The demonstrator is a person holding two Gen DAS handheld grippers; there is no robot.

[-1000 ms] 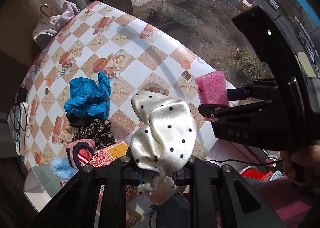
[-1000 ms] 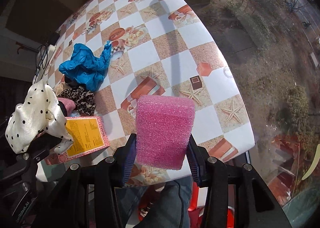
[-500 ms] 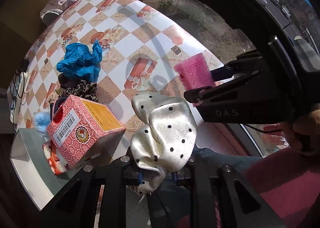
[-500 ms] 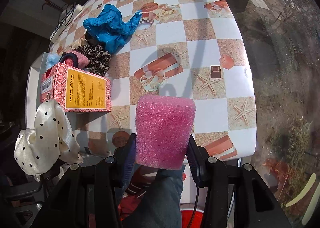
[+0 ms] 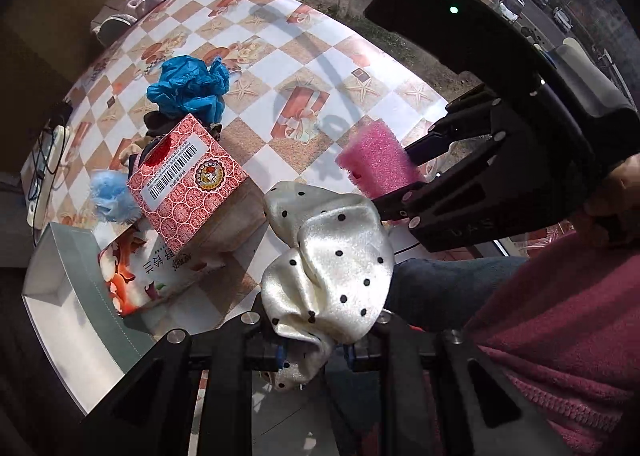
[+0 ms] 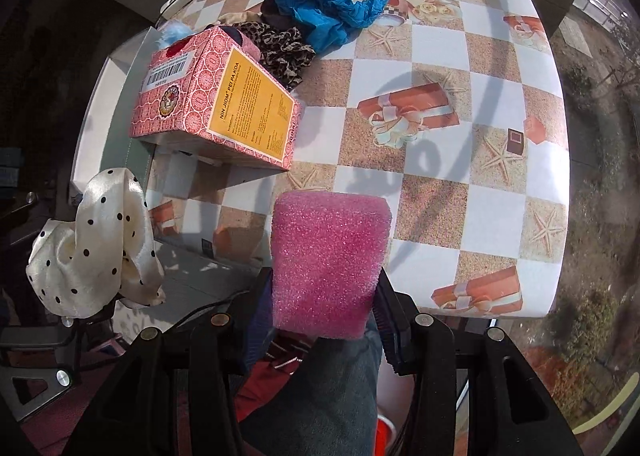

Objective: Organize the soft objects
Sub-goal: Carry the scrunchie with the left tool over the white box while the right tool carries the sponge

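Observation:
My left gripper (image 5: 314, 350) is shut on a white satin scrunchie with black dots (image 5: 328, 260), held off the table's near edge; the scrunchie also shows in the right wrist view (image 6: 94, 248). My right gripper (image 6: 324, 332) is shut on a pink foam sponge (image 6: 330, 260), held in the air just right of the scrunchie; the sponge also shows in the left wrist view (image 5: 378, 158). On the table lie a crumpled blue cloth (image 6: 320, 0), a leopard-print scrunchie (image 6: 280, 50) and a light blue fluffy piece (image 5: 108, 196).
A red patterned carton (image 6: 212, 100) lies on an open grey-and-white box (image 5: 80, 292) at the table's near left corner. The checkered tablecloth (image 6: 460, 56) carries a white power strip (image 5: 44, 164) at the far left. The person's legs are below both grippers.
Both grippers have pulled back toward the person and off the table's near edge, each still holding its object. The red carton and the open box have come into fuller view.

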